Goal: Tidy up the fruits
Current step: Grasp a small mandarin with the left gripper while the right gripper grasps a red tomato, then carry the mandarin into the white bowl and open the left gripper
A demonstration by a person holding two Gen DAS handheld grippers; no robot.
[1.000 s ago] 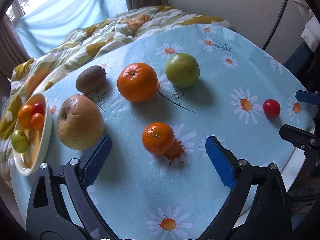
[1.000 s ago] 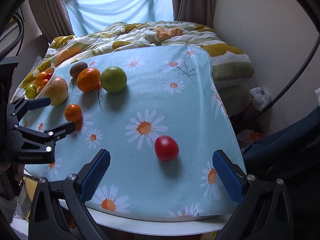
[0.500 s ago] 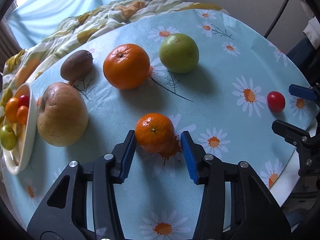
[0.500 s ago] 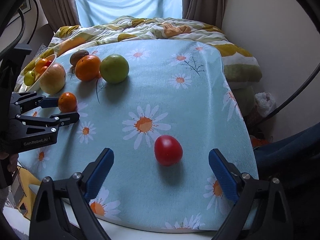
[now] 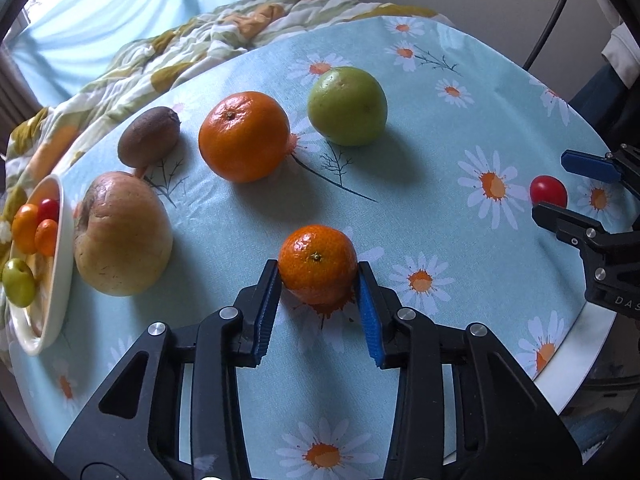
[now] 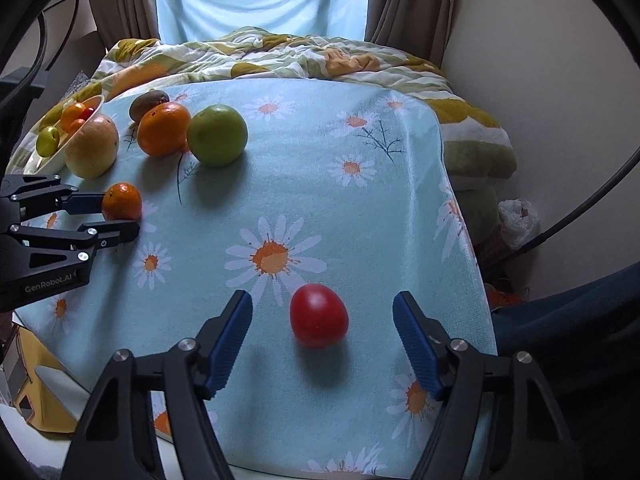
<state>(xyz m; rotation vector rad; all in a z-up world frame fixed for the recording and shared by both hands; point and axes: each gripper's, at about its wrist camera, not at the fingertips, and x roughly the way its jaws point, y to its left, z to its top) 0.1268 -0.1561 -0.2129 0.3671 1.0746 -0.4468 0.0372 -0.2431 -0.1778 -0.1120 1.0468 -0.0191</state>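
The left claw (image 5: pixel 318 280) is gripping the small mandarin (image 5: pixel 317 264) resting on the counter (image 5: pixel 420 168). The right claw (image 6: pixel 322 320) is gaping wide around the red tomato (image 6: pixel 318 316), with the bowl (image 5: pixel 60 280) sitting at nine o'clock.

"GenRobot.AI" — left gripper (image 6: pixel 120 216) body, "DAS" — right gripper (image 5: pixel 560 188)

Kiwi (image 5: pixel 149 134) behind pear (image 5: pixel 122 234)
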